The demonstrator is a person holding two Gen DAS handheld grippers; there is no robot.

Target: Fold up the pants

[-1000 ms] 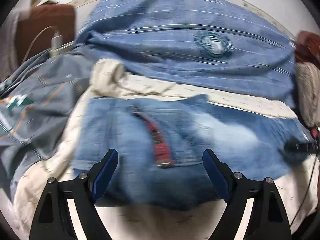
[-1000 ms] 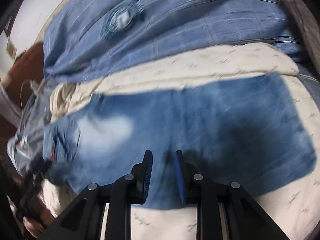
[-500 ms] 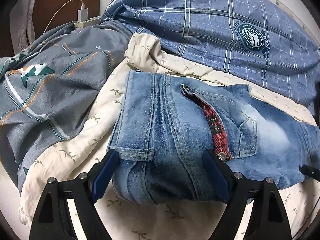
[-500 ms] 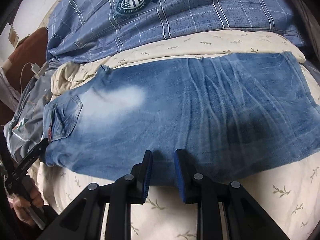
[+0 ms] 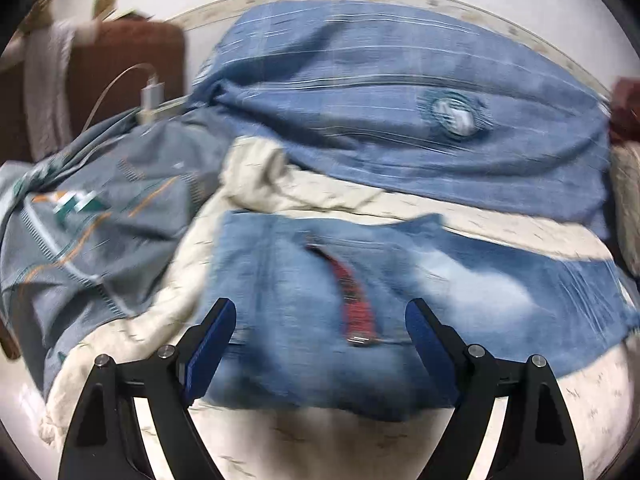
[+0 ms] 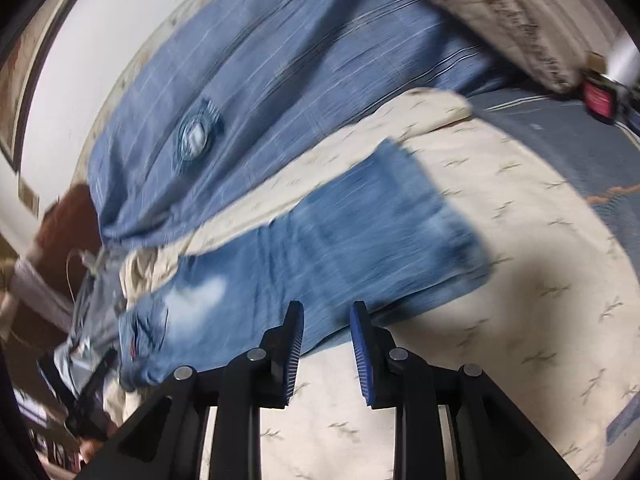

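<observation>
Blue jeans lie flat on a cream sheet, waistband to the left, with a red plaid strap by the pocket. My left gripper is open wide and empty just above the waist end. In the right wrist view the jeans stretch diagonally, leg hem at upper right. My right gripper hovers over their near edge, jaws a narrow gap apart, holding nothing. Both views are motion-blurred.
A blue plaid quilt lies behind the jeans, also in the right wrist view. A grey patterned quilt is bunched at left. A white charger and cable sit by a brown headboard. A pillow lies at upper right.
Both grippers have pulled back and up from the jeans. The right view has swung to show the leg hem, and its jaws have opened slightly. The jeans lie as before.
</observation>
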